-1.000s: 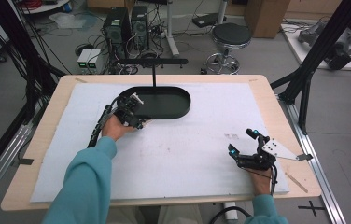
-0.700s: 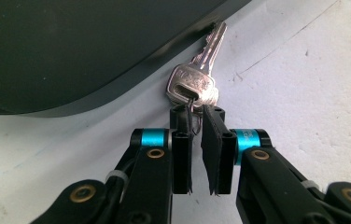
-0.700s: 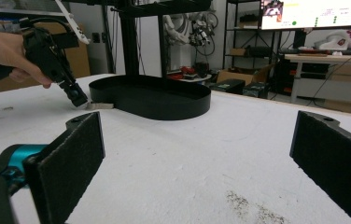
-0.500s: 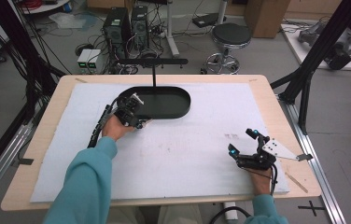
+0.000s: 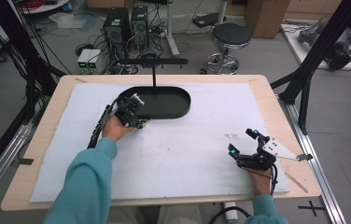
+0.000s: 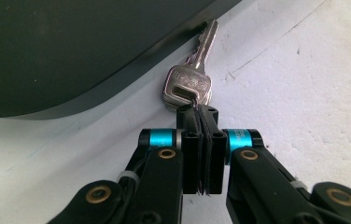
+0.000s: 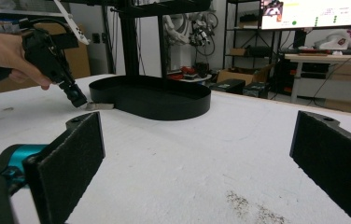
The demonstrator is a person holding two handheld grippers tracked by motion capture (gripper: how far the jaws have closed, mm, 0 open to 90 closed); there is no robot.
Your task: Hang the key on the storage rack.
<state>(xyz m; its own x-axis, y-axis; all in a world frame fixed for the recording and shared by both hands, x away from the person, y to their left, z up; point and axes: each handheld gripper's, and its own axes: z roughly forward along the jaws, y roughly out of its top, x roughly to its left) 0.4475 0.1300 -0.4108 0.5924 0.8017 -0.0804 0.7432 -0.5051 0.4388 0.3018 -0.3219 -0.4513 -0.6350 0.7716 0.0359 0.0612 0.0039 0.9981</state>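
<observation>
Black jaws of the left gripper (image 6: 200, 122) had just finished closing and stood pressed together on the bow end of a silver key (image 6: 188, 84), pinching it at the ring hole. The key lay flat on the white foam mat (image 6: 304, 84), directly ahead of the gripper, its long axis continuing the line of the jaws, with the blade tip touching or just under the outer wall of the black oval tray (image 6: 71, 51). In the high view the left gripper (image 5: 134, 116) sat at the tray's near-left edge, so the left hand was the nearer one by far. The right gripper (image 5: 244, 148) rested well apart at the mat's near-right corner, its jaws spread wide with nothing between the felt-lined pads (image 7: 71, 163). The tray (image 5: 159, 102) appeared empty wherever its floor showed. Judged from this layout, any transfer into the tray would require lifting the key clear of the wall first, since the blade pointed straight at the rim.
</observation>
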